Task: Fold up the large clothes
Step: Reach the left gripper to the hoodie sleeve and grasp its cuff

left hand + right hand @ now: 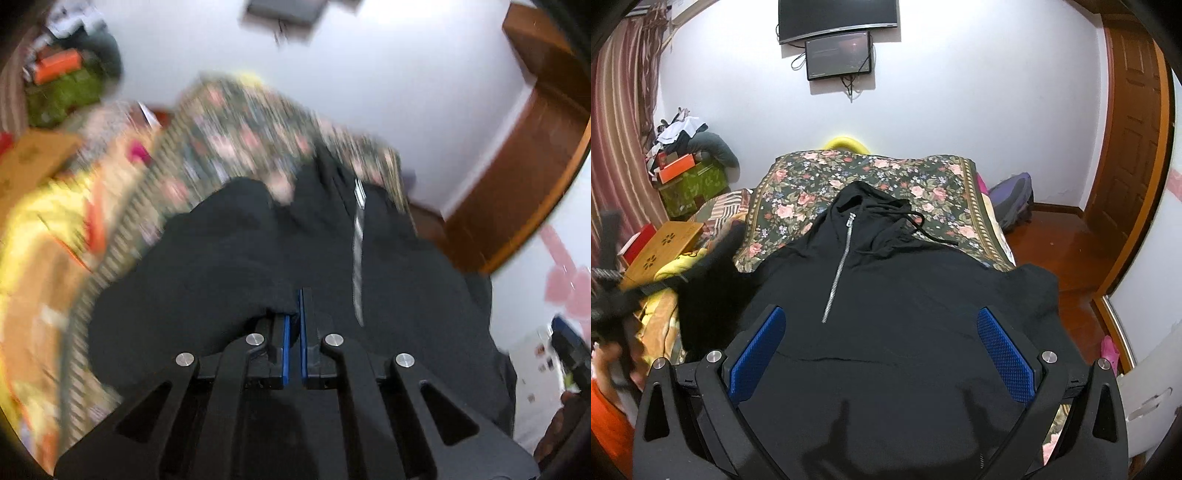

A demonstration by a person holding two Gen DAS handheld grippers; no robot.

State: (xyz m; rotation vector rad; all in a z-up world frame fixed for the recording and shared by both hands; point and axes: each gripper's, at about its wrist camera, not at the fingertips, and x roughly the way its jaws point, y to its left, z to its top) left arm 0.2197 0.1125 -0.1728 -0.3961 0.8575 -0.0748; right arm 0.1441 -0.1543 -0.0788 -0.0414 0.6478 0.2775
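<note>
A black hoodie (905,295) with a silver half zipper (837,269) lies face up on a floral bedspread (812,184), hood toward the far wall. My right gripper (882,332) hovers over its middle, jaws wide open and empty. My left gripper (295,314) is shut on a fold of the hoodie (258,258) and shows blurred in the right wrist view (613,295) at the left, with the left sleeve (713,266) stretched toward it. The left wrist view is motion-blurred.
A wooden lap tray (665,243) and yellow bedding (676,266) lie left of the bed. Boxes and clutter (687,173) stand in the far left corner. A wooden door (1134,129) and bare wood floor (1056,251) are on the right. Screens (838,55) hang on the far wall.
</note>
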